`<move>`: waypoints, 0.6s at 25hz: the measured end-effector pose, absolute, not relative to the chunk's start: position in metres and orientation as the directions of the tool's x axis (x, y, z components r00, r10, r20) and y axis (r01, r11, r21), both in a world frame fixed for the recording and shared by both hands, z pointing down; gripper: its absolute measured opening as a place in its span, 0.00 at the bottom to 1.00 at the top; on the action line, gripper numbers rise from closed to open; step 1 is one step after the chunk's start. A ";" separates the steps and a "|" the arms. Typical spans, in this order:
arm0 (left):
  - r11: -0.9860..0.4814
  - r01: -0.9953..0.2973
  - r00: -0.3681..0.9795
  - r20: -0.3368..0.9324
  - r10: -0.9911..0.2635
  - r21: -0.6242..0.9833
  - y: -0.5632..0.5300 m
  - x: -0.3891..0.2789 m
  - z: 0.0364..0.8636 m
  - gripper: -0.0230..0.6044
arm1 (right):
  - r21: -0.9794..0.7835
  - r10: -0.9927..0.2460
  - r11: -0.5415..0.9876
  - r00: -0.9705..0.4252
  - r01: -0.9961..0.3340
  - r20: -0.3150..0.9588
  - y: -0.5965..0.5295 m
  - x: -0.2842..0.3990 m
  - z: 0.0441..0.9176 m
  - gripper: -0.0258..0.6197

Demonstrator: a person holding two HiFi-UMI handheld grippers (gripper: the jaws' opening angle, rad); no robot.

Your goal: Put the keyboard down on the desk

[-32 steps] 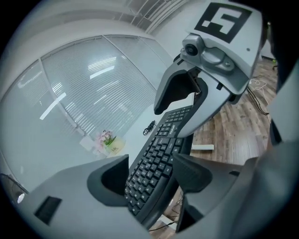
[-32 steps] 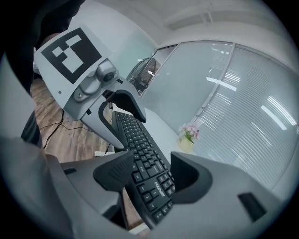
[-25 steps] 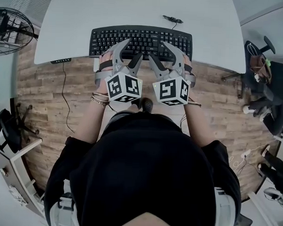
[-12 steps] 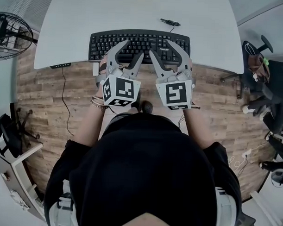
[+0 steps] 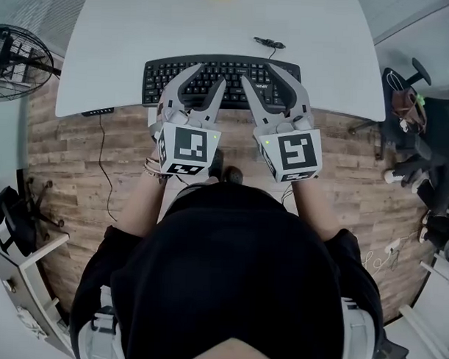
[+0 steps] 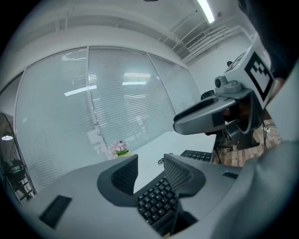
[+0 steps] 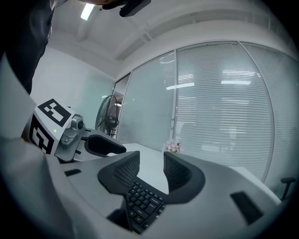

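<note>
Counted from the head view: one white desk [image 5: 215, 24], one black keyboard [image 5: 230, 66], two grippers, one fan [image 5: 15, 61].

Keyboard lying flat on the desk, at 6 o'clock of the desktop, long side along the near edge and just inside it. No other keyboard anywhere.

One small black corded item [image 5: 267, 42] on the desk at 1 o'clock from the keyboard's middle, close to its far edge but apart from it. One small pot of pink flowers [image 6: 121, 148] at the far edge of the desk, at 12 o'clock.

Left gripper [image 5: 213, 72] coming in from 7 o'clock of the keyboard, tips over its near rows. Two jaws roughly half spread, having just been closing. Only bare desk and keys showing through the gap in the left gripper view, with the keys lower than the pads. Nothing pinched, no pad on the keyboard.

Right gripper [image 5: 258, 72] coming in from 5 o'clock, a mirror of the first. Two jaws likewise about half spread, also having just been closing. Same in the right gripper view: keys beneath the gap, pads touching nothing, no hold on anything.

Grippers side by side, near each other without touching, one marker cube on the back of each.

Fan standing on the wooden floor at 9 o'clock of the desk. Dark clutter on the floor at 3 o'clock, too jumbled to count.
</note>
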State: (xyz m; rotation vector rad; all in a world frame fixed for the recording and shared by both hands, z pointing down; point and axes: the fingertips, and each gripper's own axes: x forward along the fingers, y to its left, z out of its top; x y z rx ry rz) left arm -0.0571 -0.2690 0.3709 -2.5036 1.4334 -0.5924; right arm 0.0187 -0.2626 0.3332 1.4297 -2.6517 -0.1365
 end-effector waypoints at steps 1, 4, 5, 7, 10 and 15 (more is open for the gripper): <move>-0.512 -0.782 0.454 0.239 -0.859 -0.356 -0.269 -0.056 0.369 0.32 | 0.142 -0.835 0.549 -0.545 -0.823 0.072 -0.262 0.019 0.332 0.29; -0.523 -0.791 0.474 0.223 -0.852 -0.319 -0.267 -0.052 0.362 0.30 | 0.134 -0.834 0.552 -0.548 -0.823 0.067 -0.261 0.019 0.329 0.27; -0.526 -0.797 0.483 0.210 -0.850 -0.296 -0.267 -0.052 0.358 0.28 | 0.128 -0.833 0.553 -0.550 -0.823 0.061 -0.261 0.018 0.327 0.26; -0.525 -0.812 0.494 0.180 -0.851 -0.256 -0.269 -0.055 0.348 0.26 | 0.126 -0.833 0.552 -0.552 -0.824 0.038 -0.262 0.016 0.321 0.25; -0.520 -0.824 0.495 0.162 -0.854 -0.223 -0.272 -0.061 0.343 0.22 | 0.116 -0.836 0.546 -0.548 -0.830 0.012 -0.263 0.016 0.315 0.22; -0.511 -0.838 0.494 0.132 -0.859 -0.190 -0.275 -0.067 0.332 0.10 | 0.118 -0.827 0.558 -0.562 -0.821 0.002 -0.266 0.012 0.307 0.17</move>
